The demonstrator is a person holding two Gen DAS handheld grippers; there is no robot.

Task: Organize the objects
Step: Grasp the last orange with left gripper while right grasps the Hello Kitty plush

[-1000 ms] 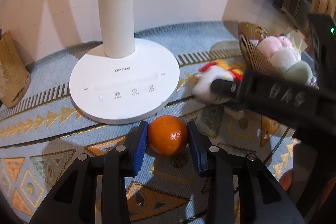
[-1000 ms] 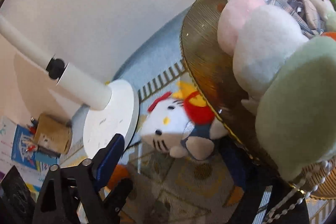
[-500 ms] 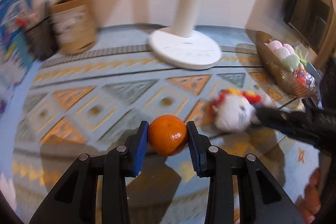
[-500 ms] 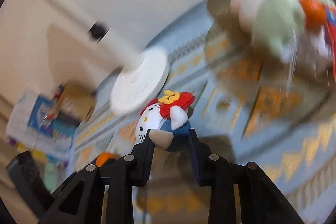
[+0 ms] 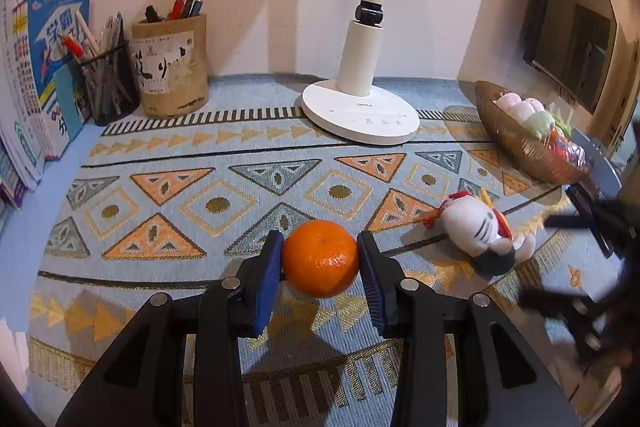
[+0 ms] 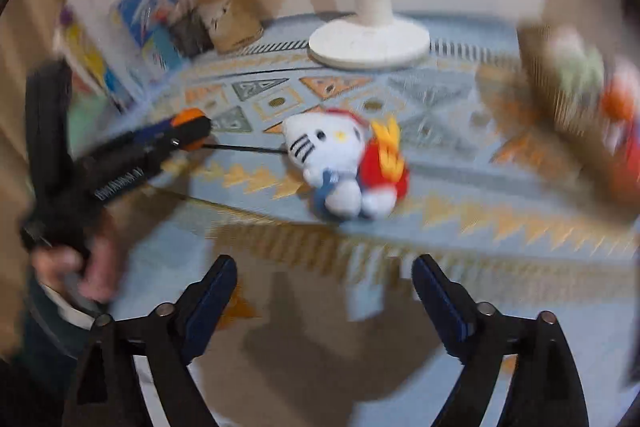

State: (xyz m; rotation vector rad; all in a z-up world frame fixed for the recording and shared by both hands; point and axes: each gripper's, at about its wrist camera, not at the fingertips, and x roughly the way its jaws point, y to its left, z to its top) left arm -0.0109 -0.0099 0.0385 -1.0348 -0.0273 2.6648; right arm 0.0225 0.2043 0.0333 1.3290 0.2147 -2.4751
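Note:
My left gripper (image 5: 320, 263) is shut on an orange (image 5: 320, 258) and holds it over the front middle of the patterned mat. In the right wrist view the left gripper (image 6: 188, 129) shows at the left with the orange (image 6: 188, 115) in it. A white cat plush toy (image 6: 340, 163) lies on the mat near its front edge; it also shows in the left wrist view (image 5: 478, 231). My right gripper (image 6: 324, 291) is open and empty, pulled back from the toy, off the mat's front edge.
A white lamp base (image 5: 360, 115) stands at the back middle. A woven basket (image 5: 520, 143) with soft toys sits at the right. Two pen holders (image 5: 172, 67) and books (image 5: 36, 75) stand at the back left. The right wrist view is blurred.
My right gripper has let go of the plush toy, opened and drawn back; the toy now lies on the mat. My left gripper has pulled back from the lamp with the orange.

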